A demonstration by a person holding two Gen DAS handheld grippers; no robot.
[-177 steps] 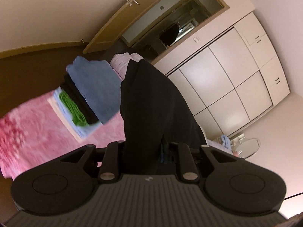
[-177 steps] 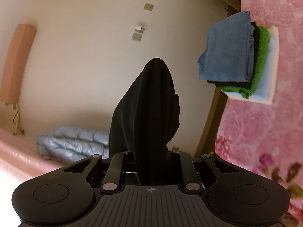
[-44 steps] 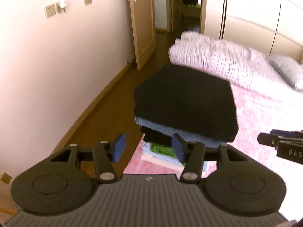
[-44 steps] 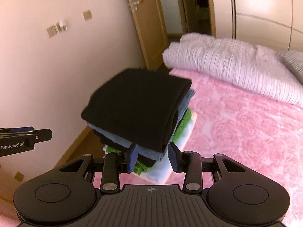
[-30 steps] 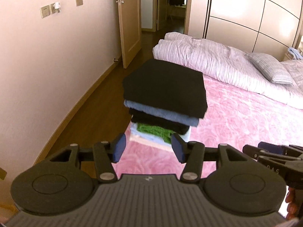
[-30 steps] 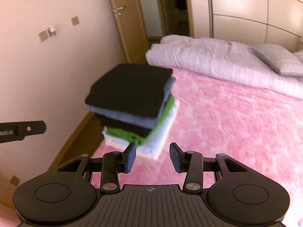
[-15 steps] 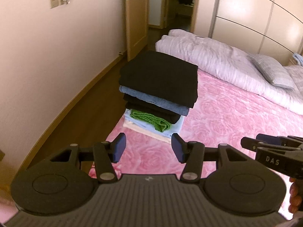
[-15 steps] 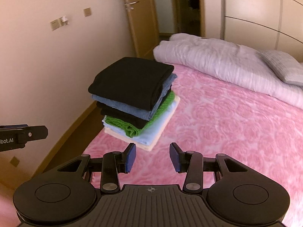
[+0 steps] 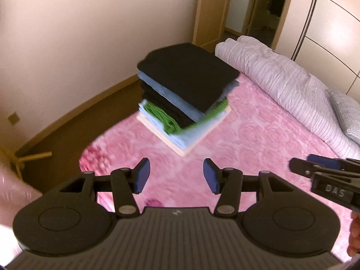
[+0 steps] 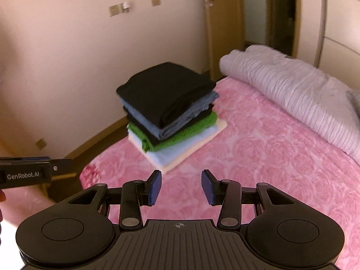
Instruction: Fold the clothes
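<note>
Clothes [image 10: 166, 110] sit folded in one stack near the corner of the bed [image 10: 258, 157], a black piece on top, then blue, black, green, pale blue and a cream one at the bottom. We judge the step in hand to be backing off from the finished stack and looking for the next garment; none shows loose in either view. To do this well we keep both grippers clear of the stack's edges, since a brush against the overhanging top layers could skew it, and we swing wide of the rolled quilt [image 10: 292, 94] lying along the far side of the bed.

Our left gripper [image 9: 176, 175] has its blue pads apart with nothing between them, only pink bedspread showing in the gap. Our right gripper [image 10: 181, 187] is likewise parted and empty. The stack lies ahead of and above both gripper mouths in their views, well apart from the fingertips, with bare bedspread between. Each gripper shows at the edge of the other's view.
</note>
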